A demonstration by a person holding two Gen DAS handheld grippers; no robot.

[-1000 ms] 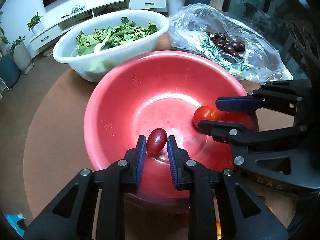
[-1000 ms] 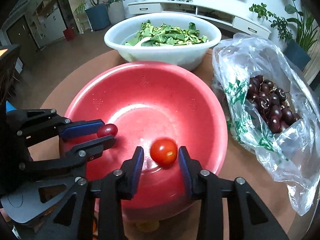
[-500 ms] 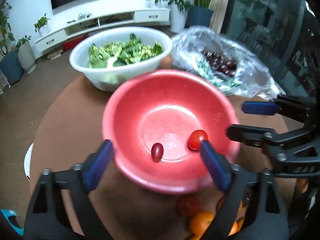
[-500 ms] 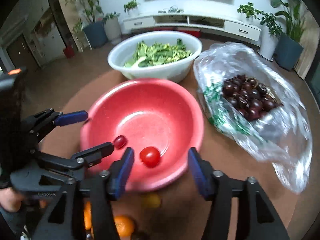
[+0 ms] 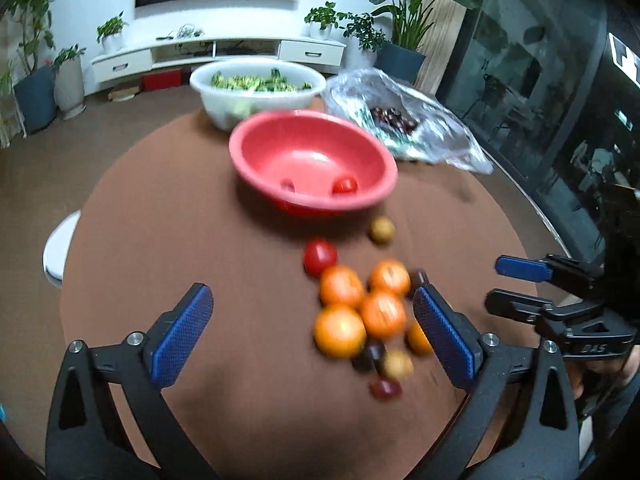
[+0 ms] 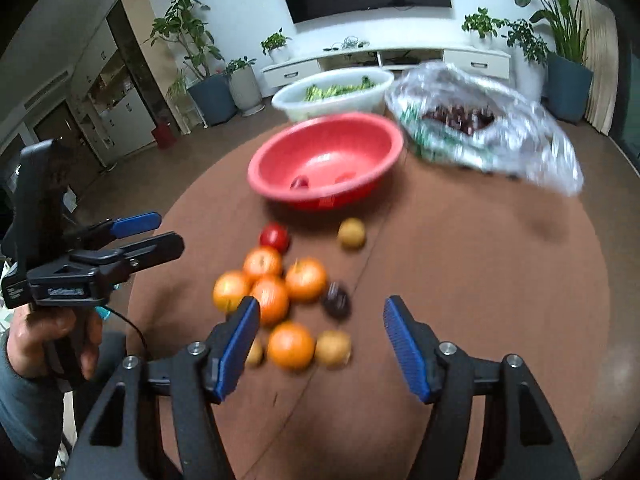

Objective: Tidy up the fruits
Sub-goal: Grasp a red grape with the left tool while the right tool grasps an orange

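The left claw point(image 5: 312, 332) is spread wide above the bare brown worktop point(image 5: 168, 240); its jaws have just been opening and nothing lies between the pads, though the fruit heap shows behind its right finger. In the right wrist view a hand point(image 6: 44, 340) grips its handle at the left edge.

Toward the back of the round worktop stands the white basin point(image 5: 256, 98) filled with green leaves. Just in front of it, touching or nearly so, is the red bowl point(image 5: 376, 196). Inside the bowl lie two pieces, a dark grape point(image 5: 288, 186) on the left and a red tomato point(image 5: 345, 185) to its right, apart from each other.

Near the bowl's front rim another tomato point(image 5: 319, 255) and a small tan fruit point(image 5: 382, 230) lie on the worktop. Closer to the cameras is a tight cluster of oranges point(image 5: 340, 330), several of them touching, with dark plum-like pieces point(image 6: 336, 300) and more small tan fruits at its edges; motion blur hides finer detail.

To the right of the bowls a crumpled clear plastic bag point(image 5: 440, 132) holds dark cherries point(image 5: 392, 117).

The right claw point(image 6: 316, 344) is spread part way over the near end of the fruit heap; its jaws have just been opening and its pads press on nothing. One orange point(image 6: 291, 345) shows in the gap between them.
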